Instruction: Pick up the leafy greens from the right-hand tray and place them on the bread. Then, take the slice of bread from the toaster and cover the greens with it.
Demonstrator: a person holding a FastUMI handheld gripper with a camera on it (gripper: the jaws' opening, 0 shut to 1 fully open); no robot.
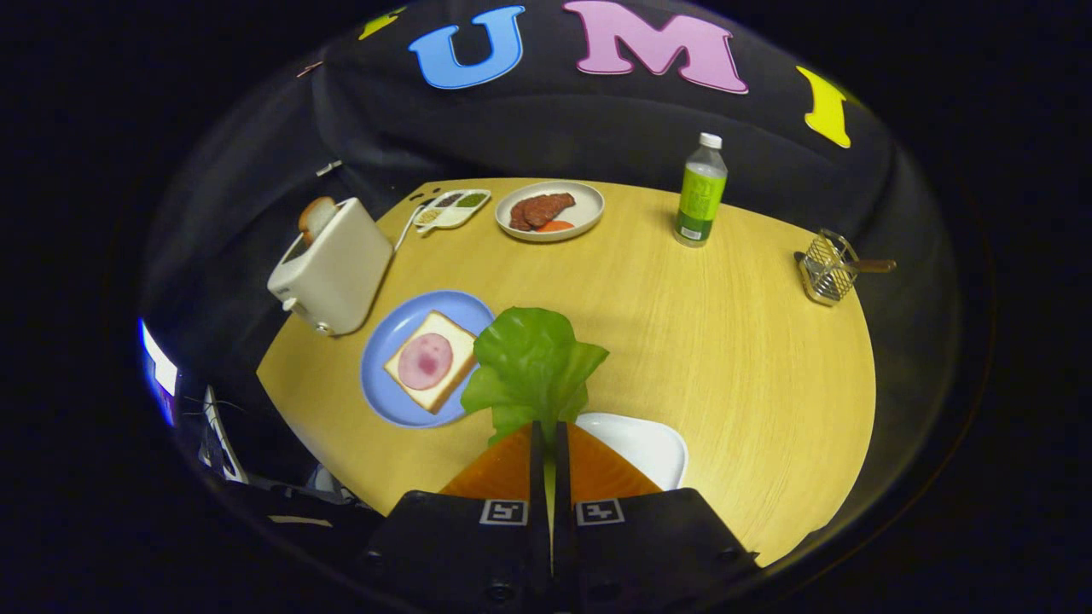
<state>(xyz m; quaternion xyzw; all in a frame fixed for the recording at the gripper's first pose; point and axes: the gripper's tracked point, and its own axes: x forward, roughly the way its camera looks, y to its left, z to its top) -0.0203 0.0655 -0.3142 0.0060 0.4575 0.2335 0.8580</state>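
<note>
- Orange fingers (pixel 589 467) of the gripper (pixel 550 443) are drawn nearly together, pinching the stem end of the lettuce leaf (pixel 531 365), which stands up out of the fingertips.
- The leaf is lifted clear of the white tray (pixel 653 448), which lies just beneath and to the right of the fingers; I judge the pick done and the carry to the bread as the step in hand.
- The leaf's long axis runs straight ahead along the fingers, stem at the tips, its broad ruffled end pointing away toward the far side of the table (pixel 725 341).
- Taking the blue plate (pixel 384 392) as landmark: the leaf hangs just off its right rim, apart from the bread slice (pixel 444 341) that lies on it, topped with a round of ham (pixel 425 361).
- To do this well, I would swing left until the leaf's broad end sits over the ham, lower until it rests flat, then let go; released high, so light a leaf could flutter off the slice.
- Just behind the plate stands the white toaster (pixel 335 264), with a second slice of bread (pixel 317 217) poking from its slot.
</note>
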